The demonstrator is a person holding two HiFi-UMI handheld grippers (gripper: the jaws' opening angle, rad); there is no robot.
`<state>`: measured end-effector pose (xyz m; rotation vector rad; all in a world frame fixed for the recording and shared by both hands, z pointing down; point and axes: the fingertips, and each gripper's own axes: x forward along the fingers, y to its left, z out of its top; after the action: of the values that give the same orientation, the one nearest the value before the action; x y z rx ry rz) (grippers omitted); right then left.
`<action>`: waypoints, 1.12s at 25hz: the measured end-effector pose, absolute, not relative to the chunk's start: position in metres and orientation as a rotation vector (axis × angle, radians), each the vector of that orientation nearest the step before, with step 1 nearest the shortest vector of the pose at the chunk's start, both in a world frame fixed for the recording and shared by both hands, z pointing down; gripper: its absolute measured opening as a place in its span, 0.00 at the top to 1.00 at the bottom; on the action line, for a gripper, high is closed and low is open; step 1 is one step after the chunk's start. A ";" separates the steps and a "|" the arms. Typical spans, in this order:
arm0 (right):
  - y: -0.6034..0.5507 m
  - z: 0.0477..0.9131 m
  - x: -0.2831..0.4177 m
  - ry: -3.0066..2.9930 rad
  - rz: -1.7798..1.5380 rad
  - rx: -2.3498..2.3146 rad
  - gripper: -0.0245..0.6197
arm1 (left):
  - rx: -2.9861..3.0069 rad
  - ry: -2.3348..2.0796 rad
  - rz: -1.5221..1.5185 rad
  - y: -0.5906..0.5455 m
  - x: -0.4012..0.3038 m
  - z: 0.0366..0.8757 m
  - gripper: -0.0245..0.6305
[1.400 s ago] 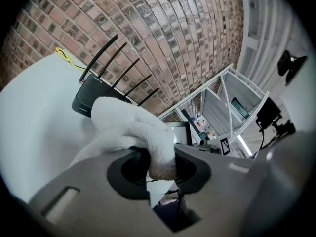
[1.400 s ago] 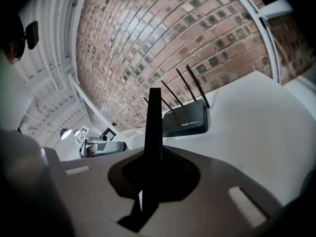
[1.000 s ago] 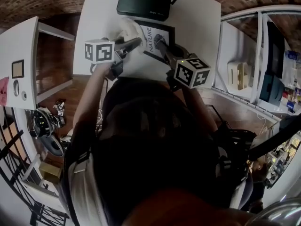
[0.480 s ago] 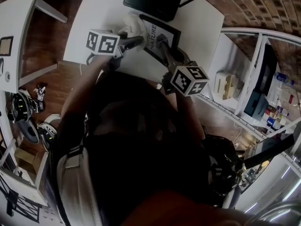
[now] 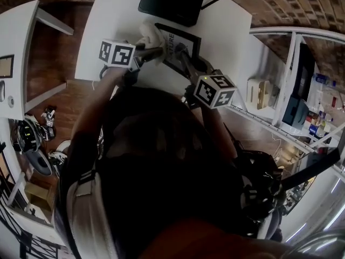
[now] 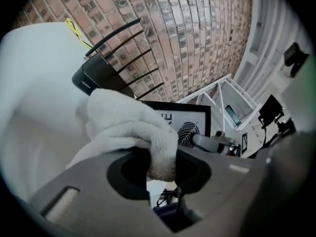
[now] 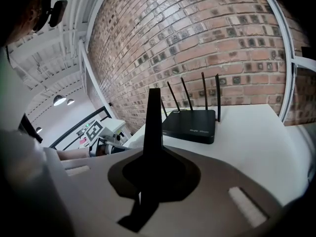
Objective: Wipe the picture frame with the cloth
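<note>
At upper centre of the head view, the black-rimmed picture frame (image 5: 182,47) is clamped by its thin edge in the right gripper (image 7: 153,168), and a white terry cloth (image 6: 123,122) is pinched in the left gripper (image 6: 160,164) beside the frame's left rim. Should the cloth be pressed hard, the frame may be twisted out of that narrow grip or knocked toward the black router (image 5: 170,3).

left hand-held gripper (image 5: 155,52): cloth (image 5: 149,35) against picture frame (image 5: 190,45); right hand-held gripper (image 5: 179,49): tips at frame; router (image 5: 168,3): behind
</note>
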<state>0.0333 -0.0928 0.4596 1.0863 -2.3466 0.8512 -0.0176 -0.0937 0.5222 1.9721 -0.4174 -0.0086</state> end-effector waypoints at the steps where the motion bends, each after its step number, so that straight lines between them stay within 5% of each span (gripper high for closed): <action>1: -0.092 0.461 0.031 -2.346 0.858 1.084 0.95 | 1.976 -0.409 -0.007 -0.093 -0.017 0.521 0.81; 28: -0.086 0.469 0.051 -2.383 0.780 0.999 0.94 | 2.013 -0.381 -0.007 -0.081 0.029 0.493 0.83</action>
<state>0.0506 -0.0865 0.4694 0.9993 -2.3834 0.7803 0.0287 -0.0809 0.4926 2.0126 -0.3815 -0.0067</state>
